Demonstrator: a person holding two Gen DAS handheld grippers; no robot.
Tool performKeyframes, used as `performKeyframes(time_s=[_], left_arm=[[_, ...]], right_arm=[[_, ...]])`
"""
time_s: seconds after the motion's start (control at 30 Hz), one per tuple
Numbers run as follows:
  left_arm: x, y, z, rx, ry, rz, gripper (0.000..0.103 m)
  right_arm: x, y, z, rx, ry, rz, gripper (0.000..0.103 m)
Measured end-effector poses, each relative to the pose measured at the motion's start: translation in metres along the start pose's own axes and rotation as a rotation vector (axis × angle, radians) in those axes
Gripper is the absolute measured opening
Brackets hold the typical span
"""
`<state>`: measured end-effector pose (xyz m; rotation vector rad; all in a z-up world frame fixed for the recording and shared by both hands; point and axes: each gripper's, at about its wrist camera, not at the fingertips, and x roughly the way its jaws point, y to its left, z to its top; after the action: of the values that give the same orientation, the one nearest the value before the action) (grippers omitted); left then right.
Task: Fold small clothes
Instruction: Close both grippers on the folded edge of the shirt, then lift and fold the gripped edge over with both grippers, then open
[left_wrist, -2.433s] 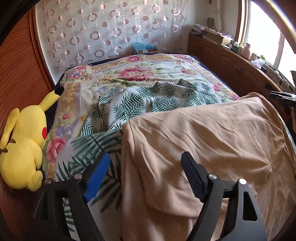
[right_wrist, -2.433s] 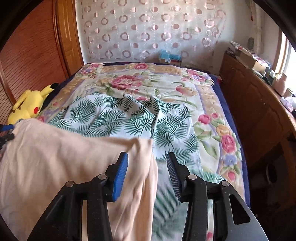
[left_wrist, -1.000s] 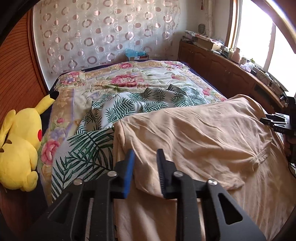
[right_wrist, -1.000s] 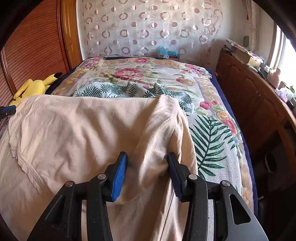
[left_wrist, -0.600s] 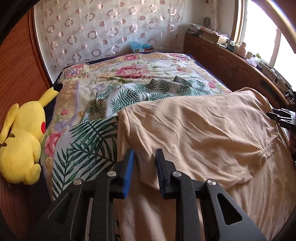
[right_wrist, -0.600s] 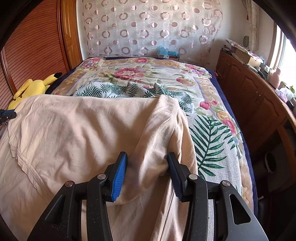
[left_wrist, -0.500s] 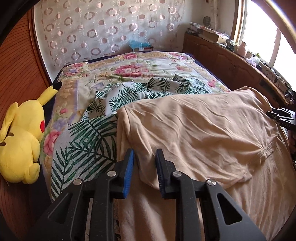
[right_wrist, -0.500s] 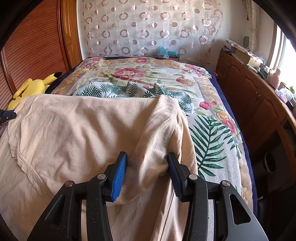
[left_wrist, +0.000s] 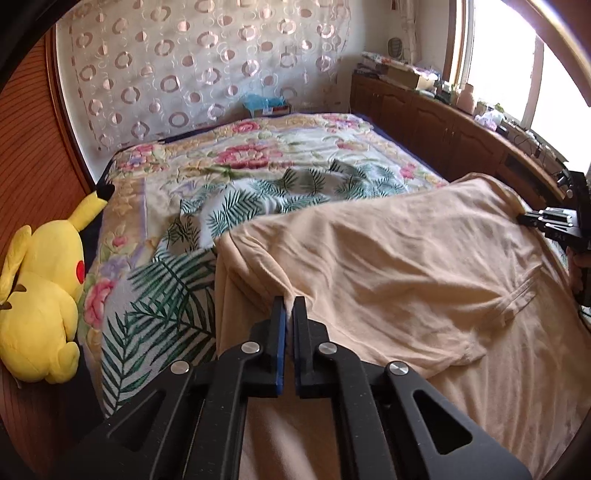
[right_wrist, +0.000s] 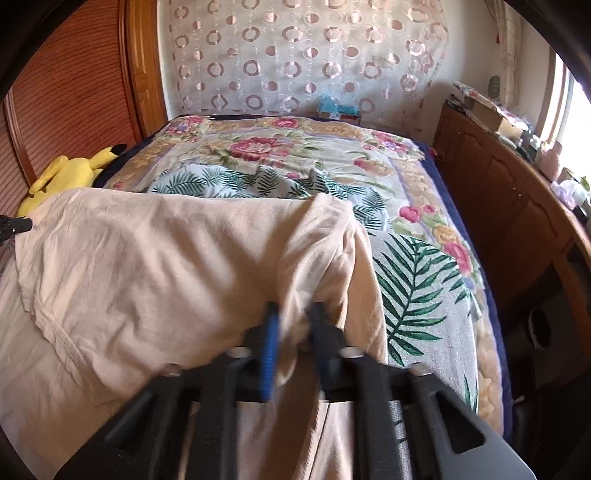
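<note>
left gripper (left_wrist: 290, 302) has its jaws together, pinching a small fold of the beige garment (left_wrist: 388, 266) at the tips. right gripper (right_wrist: 293, 314) is blurred, its jaws closing w/ a bunch of the same cloth between them. the garment lies spread ahead of both tools, over the leaf-print sheet (right_wrist: 410, 280) on the bed. a yellow plush toy (left_wrist: 40, 295) sits far left of the left tool
</note>
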<state>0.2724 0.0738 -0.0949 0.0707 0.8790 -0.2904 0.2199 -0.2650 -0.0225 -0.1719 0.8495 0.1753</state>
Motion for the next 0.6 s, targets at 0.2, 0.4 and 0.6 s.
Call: performKeyframes(time_s=[0.2, 0.4, 0.6], left_arm=[[-0.027, 0.002, 0.005, -0.031, -0.055, -0.026, 0.003], [-0.061, 0.004, 0.005, -0.072, -0.13, -0.008, 0.003], [-0.093, 0.003, -0.003, -0.089, -0.186, 0.012, 0.003]], right_arm=[[-0.025, 0.004, 0.008, -0.023, -0.051, 0.076, 0.006], [-0.062, -0.003, 0.011, -0.017, -0.125, 0.11, 0.006], [-0.094, -0.011, -0.01, 0.0, -0.175, 0.144, 0.006]])
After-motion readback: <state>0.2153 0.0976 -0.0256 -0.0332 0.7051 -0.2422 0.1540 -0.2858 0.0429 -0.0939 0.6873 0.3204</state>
